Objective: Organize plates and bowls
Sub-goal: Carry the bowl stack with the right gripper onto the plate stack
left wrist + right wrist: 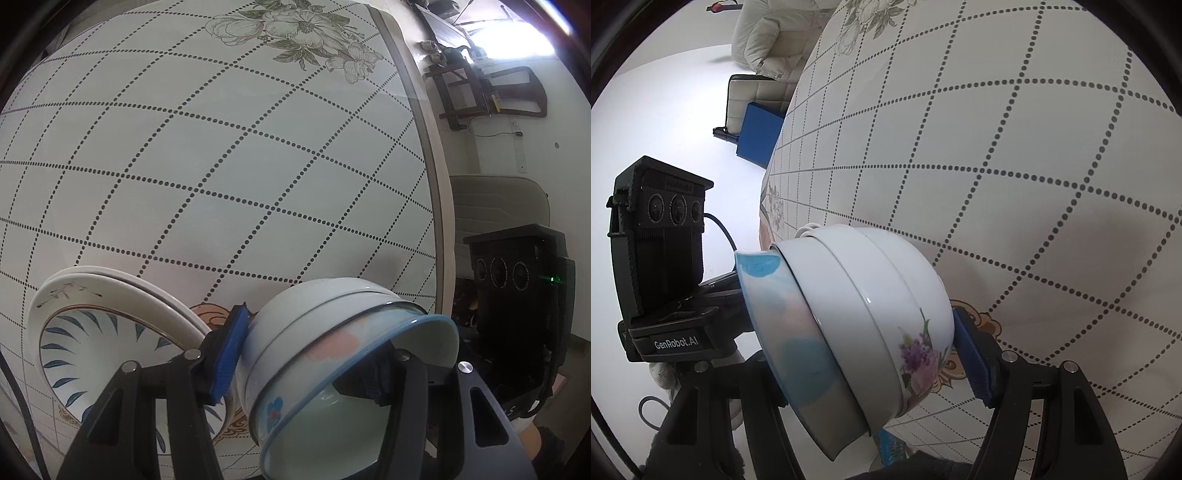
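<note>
The nested bowl stack (332, 354) – glazed, rigid, slippery, chip-prone – sits lower centre of both frames, clamped by left gripper (306, 358) and right gripper (871, 365) across its walls – hold near the rims.

Bowls: 3, nested in one tilted stack (332, 354) – 1 blue-rimmed bowl (354, 398) innermost, 1 plain white bowl (846, 314) in the middle, 1 white bowl w/ purple flower (916, 332) outermost.
Plates: 2, stacked – 1 w/ blue leaf pattern (85, 347) on top, 1 plain white plate (155, 288) under it, only its rim visible.
Grippers: 2 – left (306, 365), right (871, 369).
Tables: 1, w/ dotted-grid cloth (221, 166).
Chairs: approx. 2, 1 dark wood (491, 96), 1 cream padded (757, 96).
Blue boxes: 1 (757, 134).
</note>
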`<act>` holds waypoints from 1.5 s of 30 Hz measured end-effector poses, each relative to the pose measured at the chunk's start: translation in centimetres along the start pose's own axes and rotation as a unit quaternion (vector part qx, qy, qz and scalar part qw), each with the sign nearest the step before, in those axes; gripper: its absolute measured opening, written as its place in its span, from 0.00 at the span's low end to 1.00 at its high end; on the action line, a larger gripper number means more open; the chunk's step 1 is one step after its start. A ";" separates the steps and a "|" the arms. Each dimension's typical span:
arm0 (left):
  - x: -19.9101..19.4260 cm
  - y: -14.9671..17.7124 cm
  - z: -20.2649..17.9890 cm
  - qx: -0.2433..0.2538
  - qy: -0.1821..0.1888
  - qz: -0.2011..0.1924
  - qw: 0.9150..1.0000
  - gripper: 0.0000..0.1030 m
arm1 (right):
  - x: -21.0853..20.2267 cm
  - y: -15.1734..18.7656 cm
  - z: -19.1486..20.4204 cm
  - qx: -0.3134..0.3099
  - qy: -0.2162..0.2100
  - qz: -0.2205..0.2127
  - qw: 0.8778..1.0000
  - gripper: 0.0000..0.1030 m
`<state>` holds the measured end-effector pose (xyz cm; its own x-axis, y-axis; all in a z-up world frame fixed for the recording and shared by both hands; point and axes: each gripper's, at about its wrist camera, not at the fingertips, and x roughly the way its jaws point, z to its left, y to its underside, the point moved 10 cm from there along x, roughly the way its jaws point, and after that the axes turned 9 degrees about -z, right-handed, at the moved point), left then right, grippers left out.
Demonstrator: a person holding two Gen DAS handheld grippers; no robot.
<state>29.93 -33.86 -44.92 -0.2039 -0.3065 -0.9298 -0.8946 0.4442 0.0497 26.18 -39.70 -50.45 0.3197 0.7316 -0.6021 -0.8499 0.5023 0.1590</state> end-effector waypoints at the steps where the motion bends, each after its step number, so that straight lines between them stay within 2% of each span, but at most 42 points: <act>1: -0.3 0.1 0.1 -0.001 -0.001 -0.002 1.000 0.50 | 0.1 0.1 0.3 0.005 -0.005 0.000 1.000 0.71; 11: -5.0 0.7 2.8 0.000 -0.019 -0.034 0.999 0.50 | 1.8 1.9 5.0 -0.014 -0.024 0.015 1.000 0.71; 21: -6.7 2.5 9.2 -0.039 -0.025 -0.044 0.998 0.50 | 7.4 4.7 9.1 -0.039 -0.029 0.048 0.998 0.71; 31: -5.5 4.2 14.3 -0.077 -0.025 -0.031 0.996 0.50 | 11.8 6.2 9.7 -0.052 -0.004 0.073 0.996 0.71; 36: -4.8 4.5 15.2 -0.092 -0.022 -0.028 0.995 0.50 | 13.7 5.9 9.5 -0.060 0.013 0.077 0.995 0.71; 45: -4.4 4.8 15.7 -0.103 -0.015 -0.025 0.994 0.50 | 13.7 5.4 9.4 -0.075 0.041 0.077 0.993 0.71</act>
<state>32.81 -17.14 -46.36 -0.1475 -0.2974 -0.9433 -0.9664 0.2463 0.0735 29.92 -22.62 -50.54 0.1506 0.7518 -0.6420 -0.9410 0.3081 0.1400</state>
